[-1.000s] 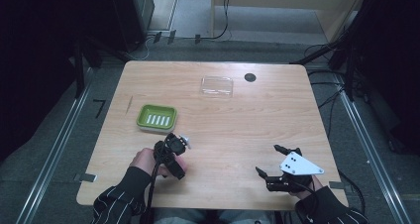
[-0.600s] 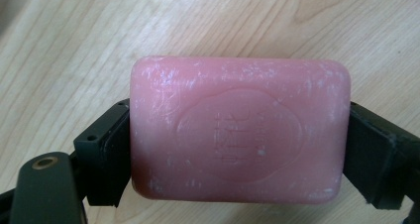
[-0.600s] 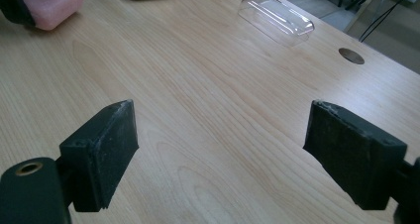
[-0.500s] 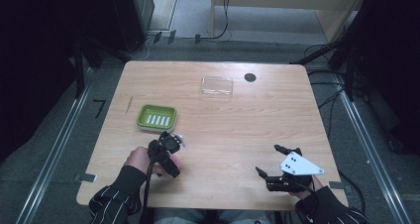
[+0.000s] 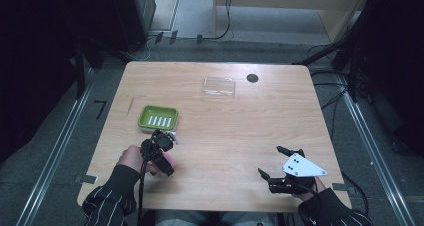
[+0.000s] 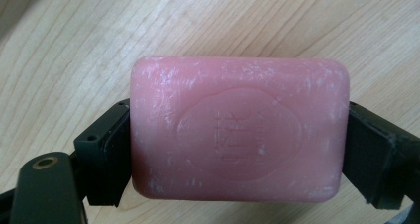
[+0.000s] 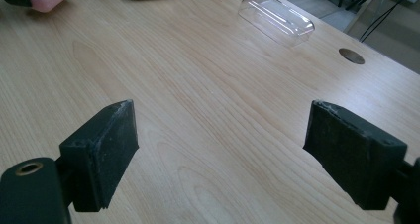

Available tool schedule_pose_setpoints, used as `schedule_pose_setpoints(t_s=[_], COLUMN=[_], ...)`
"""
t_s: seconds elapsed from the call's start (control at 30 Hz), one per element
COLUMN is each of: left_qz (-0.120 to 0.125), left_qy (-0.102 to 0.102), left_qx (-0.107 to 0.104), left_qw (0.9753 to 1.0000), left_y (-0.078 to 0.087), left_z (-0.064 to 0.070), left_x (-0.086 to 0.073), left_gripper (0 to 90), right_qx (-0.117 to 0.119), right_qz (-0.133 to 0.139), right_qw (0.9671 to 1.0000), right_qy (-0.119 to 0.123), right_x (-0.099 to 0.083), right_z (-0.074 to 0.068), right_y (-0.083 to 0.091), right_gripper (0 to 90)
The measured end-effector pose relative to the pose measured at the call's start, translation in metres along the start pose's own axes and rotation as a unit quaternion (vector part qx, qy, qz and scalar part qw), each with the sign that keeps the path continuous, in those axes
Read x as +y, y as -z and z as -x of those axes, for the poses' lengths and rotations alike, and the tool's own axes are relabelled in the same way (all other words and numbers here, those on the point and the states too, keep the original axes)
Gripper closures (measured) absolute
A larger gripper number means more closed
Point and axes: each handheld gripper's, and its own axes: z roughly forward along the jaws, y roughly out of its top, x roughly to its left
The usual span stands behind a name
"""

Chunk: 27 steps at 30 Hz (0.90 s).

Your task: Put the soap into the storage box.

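A: Wooden counter (image 5: pixel 225 131) sat in a dark room w/ cables on the floor behind. What was on it?

B: Green soap dish (image 5: pixel 158 118) near the left edge, clear plastic lid (image 5: pixel 219 86) toward the far side, approx. mid-width.

A: And the soap?

B: Pink soap bar (image 6: pixel 237 130) was in the left hand-held gripper (image 5: pixel 159 147), just beside the dish on the near side. Jaws closed on its two short ends.

A: How would it handle?

B: Prob. light and stiff, but slick; scuffed waxy surface. Short ends looked like the best hold, flat vs. the pads. Too much squeeze might dent it, imo.

A: Right one?

B: Right hand-held gripper (image 5: pixel 278 170) hung near the front right corner, jaws wide apart, holding nothing.
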Motion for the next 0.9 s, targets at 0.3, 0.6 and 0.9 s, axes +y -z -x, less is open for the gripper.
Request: schedule_pose_setpoints(t_s=[0.3,0.6,0.9], left_qz=[-0.004,0.001,0.003], left_qy=[0.010,0.021,0.029], left_qx=[0.004,0.008,0.008], left_qw=[0.9999,0.9998,0.9995], left_y=[0.003,0.006,0.010], left_z=[-0.007,-0.015,-0.022], left_x=[-0.002,-0.003,-0.002], left_gripper=[13.8,13.8,13.8], right_qx=[0.001,0.001,0.000], right_qz=[0.000,0.000,0.000], right_qw=[1.0000,1.0000,1.0000], right_qy=[0.000,0.000,0.000], right_x=[0.000,0.000,0.000], right_z=[0.000,0.000,0.000], right_y=[0.000,0.000,0.000], right_gripper=[13.8,13.8,13.8])
